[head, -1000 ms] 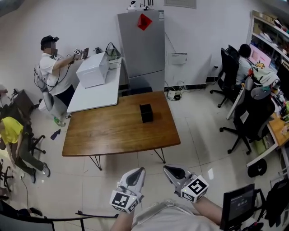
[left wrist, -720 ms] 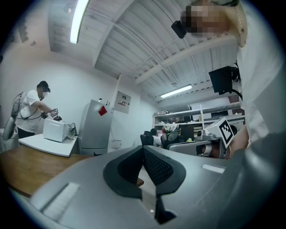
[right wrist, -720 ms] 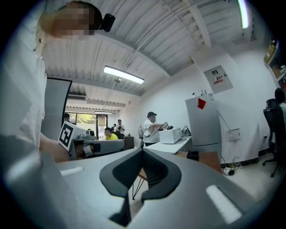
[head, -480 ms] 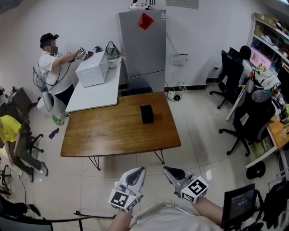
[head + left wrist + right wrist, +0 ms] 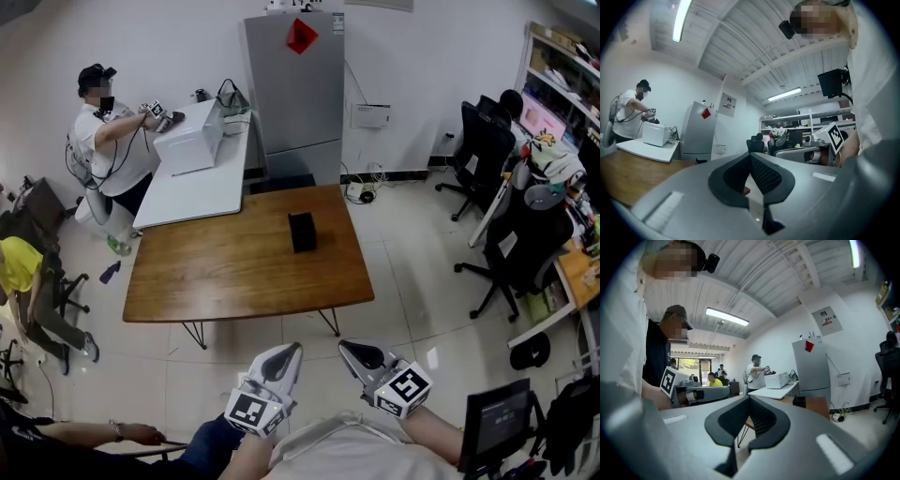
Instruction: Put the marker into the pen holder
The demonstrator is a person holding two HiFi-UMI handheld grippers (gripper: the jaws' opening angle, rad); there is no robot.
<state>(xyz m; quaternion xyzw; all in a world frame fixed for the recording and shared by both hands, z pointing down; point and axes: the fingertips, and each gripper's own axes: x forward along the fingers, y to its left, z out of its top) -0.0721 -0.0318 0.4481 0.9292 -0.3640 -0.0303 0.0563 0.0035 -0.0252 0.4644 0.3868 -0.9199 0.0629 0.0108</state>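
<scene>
A black pen holder (image 5: 302, 232) stands toward the far right corner of the brown wooden worktop (image 5: 225, 272), while the left gripper (image 5: 289, 352) and right gripper (image 5: 353, 352), both closed, hover over the floor (image 5: 412, 319) beyond its near edge.

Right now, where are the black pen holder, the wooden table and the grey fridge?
pen holder (image 5: 302, 238): head view, on its side wall.
wooden table (image 5: 225, 272): head view, on the bare top.
fridge (image 5: 300, 103): head view, on the upper door.
</scene>
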